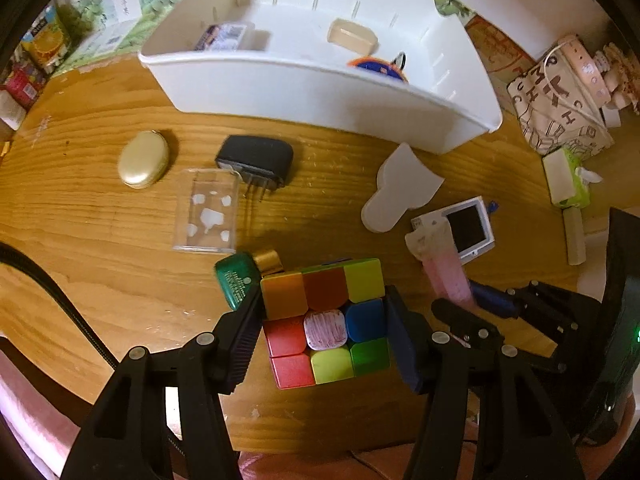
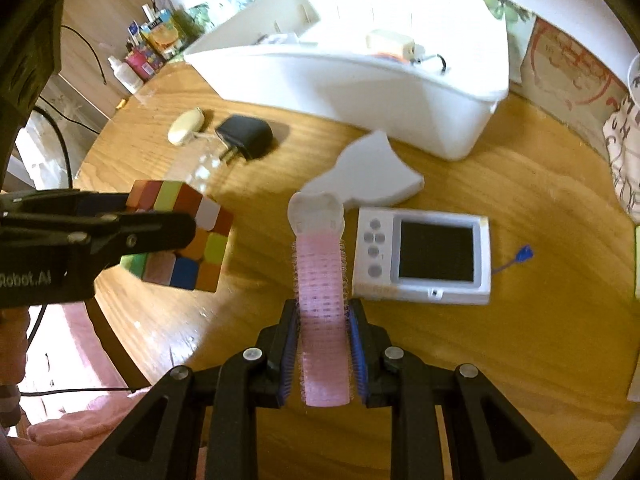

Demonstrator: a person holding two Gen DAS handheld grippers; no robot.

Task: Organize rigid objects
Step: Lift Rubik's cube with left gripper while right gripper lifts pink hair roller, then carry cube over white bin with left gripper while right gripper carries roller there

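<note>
My left gripper (image 1: 324, 326) is clamped on the puzzle cube (image 1: 326, 320), low centre of frame; my right gripper (image 2: 324, 354) pinches the pink hair roller (image 2: 322, 304). A few items already lie in the white bin (image 1: 280, 80) at the top. The charger (image 1: 256, 160), gold case (image 1: 142, 159) and small screen device (image 2: 424, 256) are left on the table (image 1: 100, 240).

The left gripper (image 1: 324, 328) clamps a multicoloured puzzle cube (image 1: 326, 320) between its pads, above the wooden table (image 1: 100, 280). Beyond the cube stands a white bin (image 1: 320, 92); between cube and bin lie a clear case (image 1: 206, 210), a black plug adapter (image 1: 256, 160), a gold oval case (image 1: 144, 159) and a white foam piece (image 1: 400, 188). Just right of the cube, the right gripper (image 1: 476, 304) holds a pink hair roller (image 1: 444, 268).
</note>
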